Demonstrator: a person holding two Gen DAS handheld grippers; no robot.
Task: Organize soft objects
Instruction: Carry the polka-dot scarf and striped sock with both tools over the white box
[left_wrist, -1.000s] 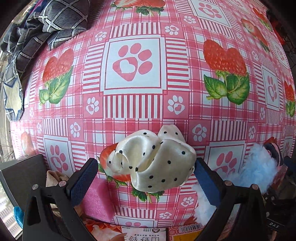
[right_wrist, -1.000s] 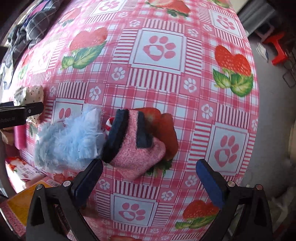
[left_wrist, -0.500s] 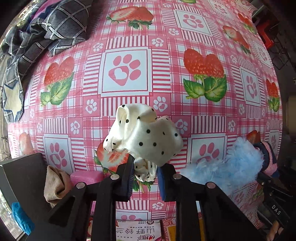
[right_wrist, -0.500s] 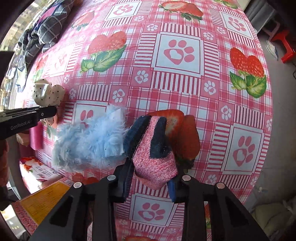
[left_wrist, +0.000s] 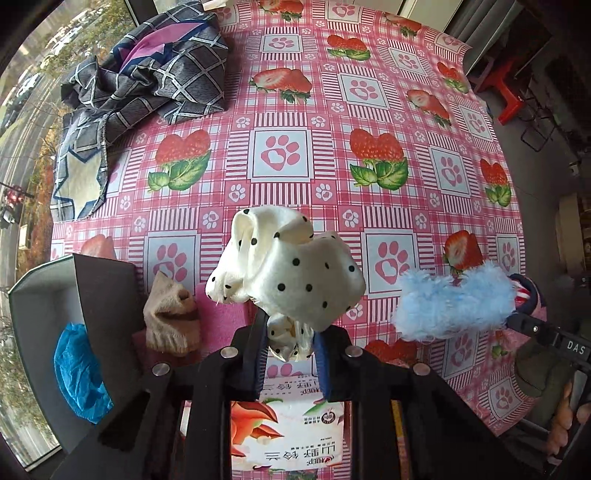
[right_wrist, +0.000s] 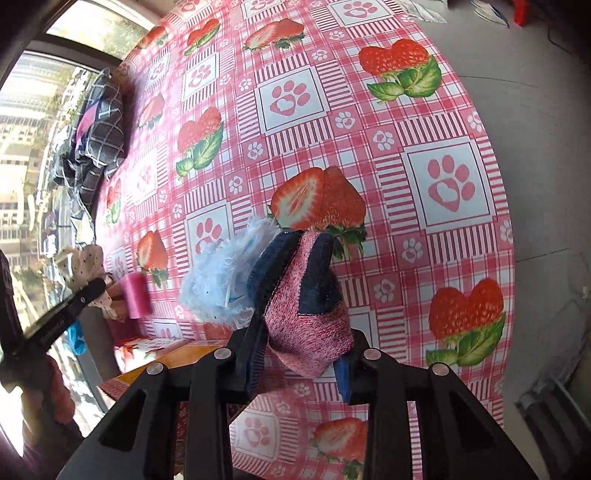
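Over the tablecloth: both tongs hang above the strawberry-print tablecloth (left_wrist: 369, 110), each with a soft thing lifted clear.
Left gripper (left_wrist: 290, 360): jaws pinched tight on the gathered tail of the polka-dot cloth (left_wrist: 291, 273), which bunches above the pads.
Right gripper (right_wrist: 301, 363): closed on the pink-and-navy sock (right_wrist: 306, 314); the blue fluffy piece (right_wrist: 218, 284) seems to hang along with it, though the join is hidden.
Likely goal: grey bin (left_wrist: 107, 295) at the left, already holding a blue item (left_wrist: 79, 373).
Doing it well: keep both grips firm, carry high enough to clear the beige sock (left_wrist: 170, 317) and pink pad (left_wrist: 221, 317), release only over the bin.
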